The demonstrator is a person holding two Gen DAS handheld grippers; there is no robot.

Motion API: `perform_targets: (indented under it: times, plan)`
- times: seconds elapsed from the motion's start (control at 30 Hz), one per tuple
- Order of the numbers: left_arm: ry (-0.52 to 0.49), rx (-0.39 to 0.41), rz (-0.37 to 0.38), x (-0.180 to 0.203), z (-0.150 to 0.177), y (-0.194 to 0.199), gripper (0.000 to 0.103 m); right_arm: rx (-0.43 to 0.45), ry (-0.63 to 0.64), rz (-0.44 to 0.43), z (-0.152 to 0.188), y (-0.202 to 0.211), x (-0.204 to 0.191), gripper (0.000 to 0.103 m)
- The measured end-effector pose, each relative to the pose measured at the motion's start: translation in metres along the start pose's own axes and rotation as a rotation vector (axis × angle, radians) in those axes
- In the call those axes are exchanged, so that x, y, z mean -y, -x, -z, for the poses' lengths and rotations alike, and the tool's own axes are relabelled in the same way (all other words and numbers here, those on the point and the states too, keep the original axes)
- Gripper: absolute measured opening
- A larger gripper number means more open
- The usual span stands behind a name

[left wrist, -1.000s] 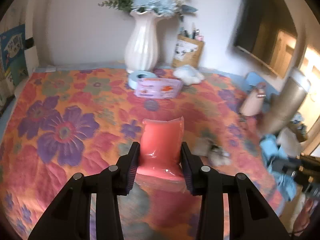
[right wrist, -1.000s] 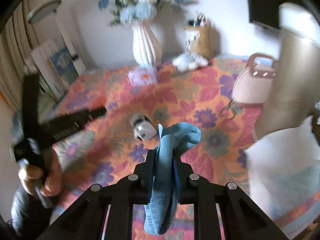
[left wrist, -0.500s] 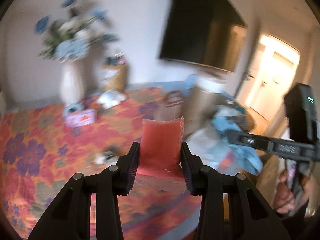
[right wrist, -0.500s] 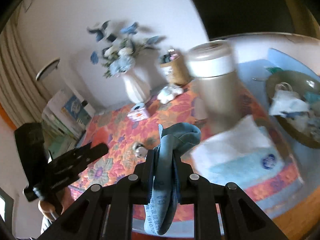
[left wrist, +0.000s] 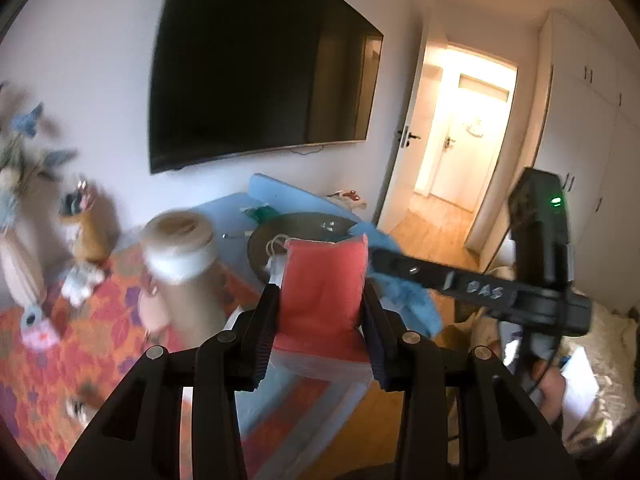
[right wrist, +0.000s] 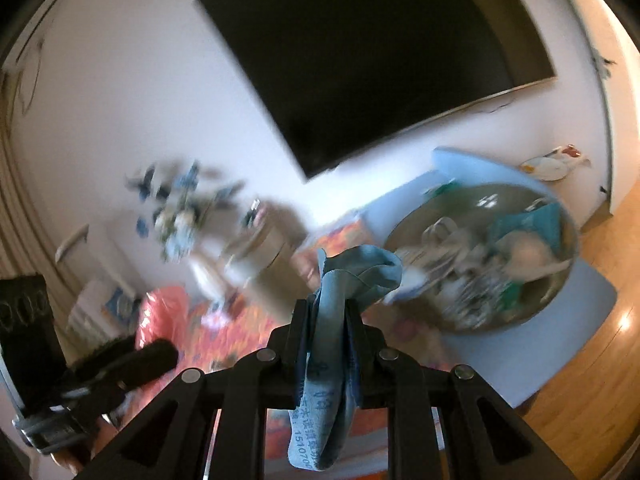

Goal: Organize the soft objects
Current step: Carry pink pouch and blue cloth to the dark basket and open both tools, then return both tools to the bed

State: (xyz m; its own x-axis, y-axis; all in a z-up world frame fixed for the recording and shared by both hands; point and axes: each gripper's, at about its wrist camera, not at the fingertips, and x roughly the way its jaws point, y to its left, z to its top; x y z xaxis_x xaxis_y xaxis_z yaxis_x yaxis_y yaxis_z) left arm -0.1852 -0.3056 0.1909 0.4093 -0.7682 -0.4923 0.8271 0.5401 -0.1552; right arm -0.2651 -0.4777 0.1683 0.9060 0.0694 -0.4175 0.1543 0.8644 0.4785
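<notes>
My left gripper (left wrist: 320,316) is shut on a soft salmon-pink pouch (left wrist: 324,288), held upright in the air. The right gripper (right wrist: 328,320) is shut on a folded blue cloth (right wrist: 356,276), whose printed end hangs below the fingers. A round dark bowl (right wrist: 570,240) with several blurred soft items in it sits ahead on a blue mat (right wrist: 592,300). In the left wrist view the same bowl (left wrist: 280,228) lies behind the pouch, and the right gripper's body (left wrist: 472,288) crosses with the blue cloth (left wrist: 412,300). The right wrist view shows the pink pouch (right wrist: 160,312) at lower left.
A tall beige canister (left wrist: 180,276) stands at the floral cover's (left wrist: 40,360) edge. A vase of blue flowers (left wrist: 16,264), a pen holder (left wrist: 86,224) and a white plush toy (left wrist: 82,280) are at far left. A wall TV (left wrist: 248,72), an open door (left wrist: 460,128) and wooden floor (right wrist: 592,380) lie beyond.
Both grippers have swung to the right and risen, away from the floral table and vase toward the bowl, TV and door. Each keeps its hold: pouch in the left, cloth in the right.
</notes>
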Motion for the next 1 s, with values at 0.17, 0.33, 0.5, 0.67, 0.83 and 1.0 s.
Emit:
perform_targets:
  times: [0.17,0.33,0.5,0.67,0.83,1.0]
  plan:
    - [0.021,-0.017,-0.025,0.009,-0.032,-0.044,0.037,0.083,-0.083,0.038,-0.035,0.013,0.041,0.016]
    - [0.083,-0.040,-0.035,0.002,-0.057,-0.094,0.037,0.105,-0.160,0.109,-0.066,-0.006,0.080,0.016]
    - [0.117,-0.090,-0.047,-0.003,-0.061,-0.139,0.037,0.060,-0.189,0.190,-0.084,-0.040,0.110,0.016]
    - [0.102,-0.095,-0.080,0.001,-0.065,-0.169,0.049,-0.025,-0.184,0.221,-0.098,-0.073,0.126,0.034]
    - [0.120,-0.156,-0.017,0.001,-0.062,-0.188,0.082,-0.063,-0.170,0.241,-0.097,-0.081,0.133,0.054]
    - [0.080,-0.125,-0.014,0.007,-0.054,-0.164,0.085,-0.053,-0.189,0.220,-0.090,-0.065,0.136,0.058]
